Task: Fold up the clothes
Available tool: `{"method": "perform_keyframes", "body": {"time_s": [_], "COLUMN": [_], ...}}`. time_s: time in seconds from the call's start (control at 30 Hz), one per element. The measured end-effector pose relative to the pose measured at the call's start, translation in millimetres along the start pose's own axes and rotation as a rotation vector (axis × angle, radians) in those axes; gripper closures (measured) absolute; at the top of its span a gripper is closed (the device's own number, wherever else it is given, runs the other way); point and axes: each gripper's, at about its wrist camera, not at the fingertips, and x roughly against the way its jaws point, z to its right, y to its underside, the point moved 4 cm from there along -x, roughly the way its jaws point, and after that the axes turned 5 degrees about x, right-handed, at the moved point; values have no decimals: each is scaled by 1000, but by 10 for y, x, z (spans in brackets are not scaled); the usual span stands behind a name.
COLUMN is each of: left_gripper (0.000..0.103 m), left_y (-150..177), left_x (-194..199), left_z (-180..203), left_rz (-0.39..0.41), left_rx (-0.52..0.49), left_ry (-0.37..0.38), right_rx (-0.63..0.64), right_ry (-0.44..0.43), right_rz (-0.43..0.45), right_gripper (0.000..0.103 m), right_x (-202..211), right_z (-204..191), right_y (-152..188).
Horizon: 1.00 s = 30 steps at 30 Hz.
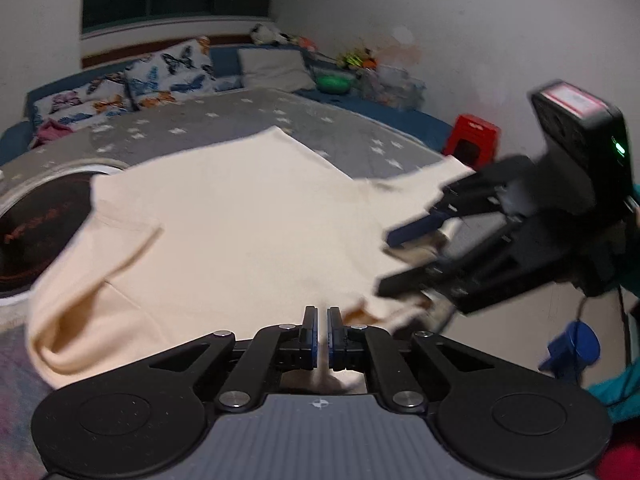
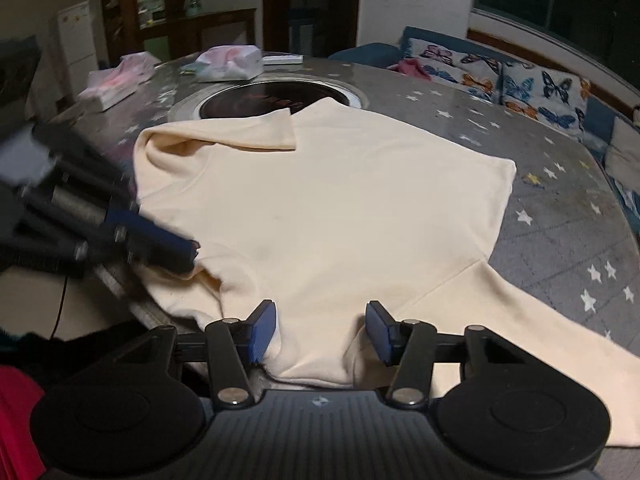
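A cream T-shirt (image 1: 224, 216) (image 2: 340, 200) lies spread on a round grey table with white stars (image 1: 320, 128) (image 2: 560, 232). My left gripper (image 1: 322, 320) is shut on the shirt's near edge, with cloth pinched between its blue pads. In the right wrist view the left gripper (image 2: 188, 254) comes in from the left and grips that edge. My right gripper (image 2: 320, 332) stands with its jaws apart over another part of the near edge. A fold of cloth lies between its pads, which do not press on it. In the left wrist view the right gripper (image 1: 386, 264) is blurred at the right.
A round dark hob (image 2: 272, 100) (image 1: 36, 232) is set into the table, partly under the shirt. Tissue packs (image 2: 230, 62) lie at the far side. A sofa with butterfly cushions (image 1: 160, 76) lines the wall, and a red stool (image 1: 472, 136) stands beside the table.
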Motion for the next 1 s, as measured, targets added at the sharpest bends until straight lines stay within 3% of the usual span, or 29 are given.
{"method": "perform_keyframes", "body": {"time_s": [0.2, 0.37, 0.43, 0.47, 0.5, 0.57, 0.73, 0.8, 0.83, 1.0], "left_gripper": [97, 91, 82, 69, 63, 62, 68, 89, 94, 100], "left_y": [-291, -483, -520, -531, -532, -520, -514, -521, -524, -537], "left_x": [-120, -229, -318, -374, -433, -544, -693, -683, -677, -342], "left_z": [-401, -694, -750, -772, -791, -828, -938, -971, -987, -1184], "left_rz": [66, 103, 94, 86, 75, 55, 58, 67, 71, 153], "left_rx": [130, 140, 104, 89, 81, 73, 106, 114, 118, 230], "left_ry": [-131, -278, -326, -339, -346, -362, -374, -373, -373, -391], "right_rx": [-14, -45, -43, -42, -41, -41, -44, -45, -46, -47], "right_ry": [17, 15, 7, 3, -1, -6, -11, -12, -13, -11], "right_rz": [37, 34, 26, 22, 18, 13, 10, 9, 9, 9], "right_gripper": [53, 53, 53, 53, 52, 52, 52, 52, 52, 52], "right_x": [12, -141, -192, -216, -240, -269, -273, -275, -276, -280], "right_z": [101, 173, 161, 154, 147, 141, 154, 159, 162, 163], "right_y": [-139, -188, -181, -177, -174, -170, -171, -171, -171, -171]}}
